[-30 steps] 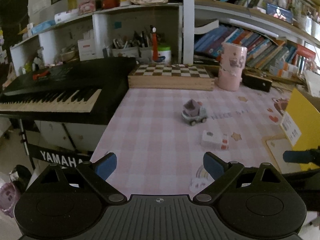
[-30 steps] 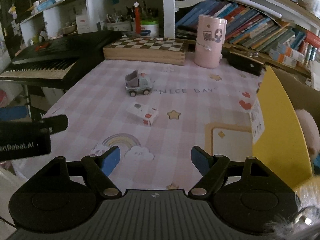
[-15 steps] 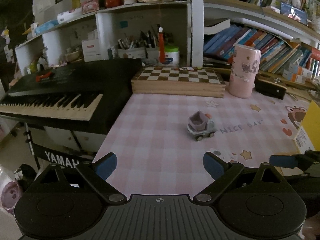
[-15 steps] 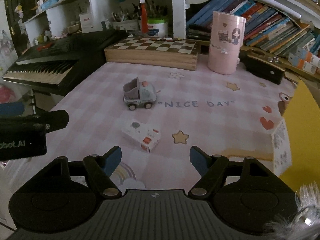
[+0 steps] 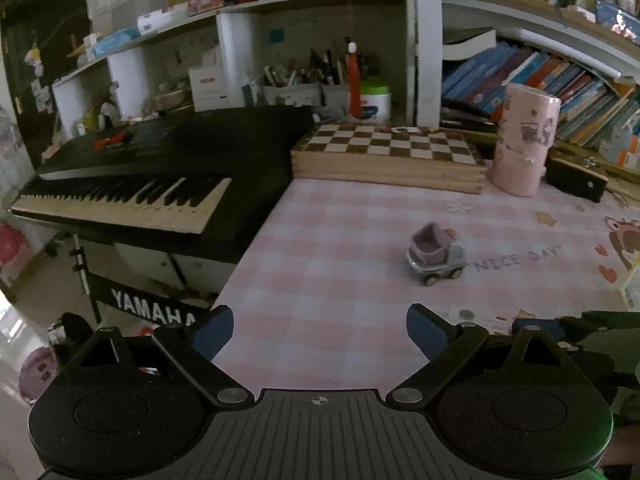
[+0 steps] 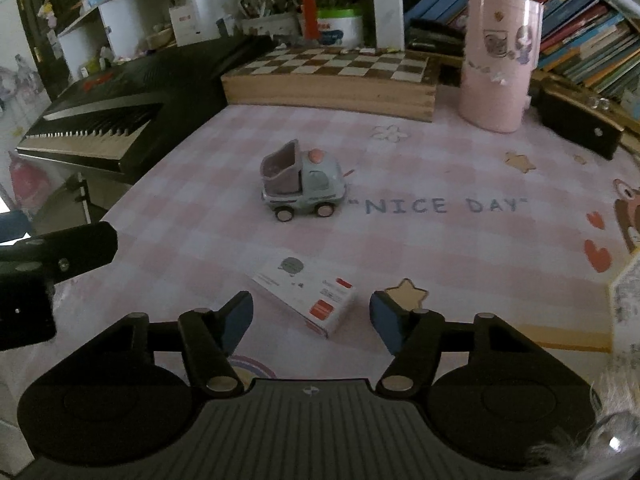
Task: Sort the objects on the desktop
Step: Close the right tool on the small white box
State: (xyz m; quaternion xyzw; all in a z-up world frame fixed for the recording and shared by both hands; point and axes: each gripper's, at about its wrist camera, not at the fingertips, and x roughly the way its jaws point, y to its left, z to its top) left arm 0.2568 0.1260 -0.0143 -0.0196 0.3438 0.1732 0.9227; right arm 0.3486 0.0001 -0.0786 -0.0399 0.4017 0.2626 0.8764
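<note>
The pink cylindrical container [image 6: 498,60] is standing upright at the back of the pink checked desk mat [image 6: 420,168], just beside the right end of the wooden chessboard box [image 6: 332,80]; its contents are not showing from either view. Behind the chessboard, white pen holders [image 5: 292,90] on the shelf are holding a crowd of pens and pencils, with a green-lidded tub [image 5: 375,98] beside them. The toy dump truck [image 6: 302,182] is sitting on its wheels mid-mat, left of the "NICE DAY" lettering, and its tipper bed is looking empty. The small white box with red labels [image 6: 310,292] is lying flat nearer the camera, just ahead of the right gripper [image 6: 311,314], partly between the blue fingertips [image 6: 238,314] but touching neither; the jaws are standing spread wide. The left gripper [image 5: 320,326] is hovering over the mat's near edge beside the black keyboard [image 5: 160,176], its fingers likewise spread with nothing between them. Compared with half a second ago, the right gripper is sitting closer to the white box, which was then well ahead of the fingertips, and the truck is looming larger. In the left wrist view the truck is showing farther right than before.
</note>
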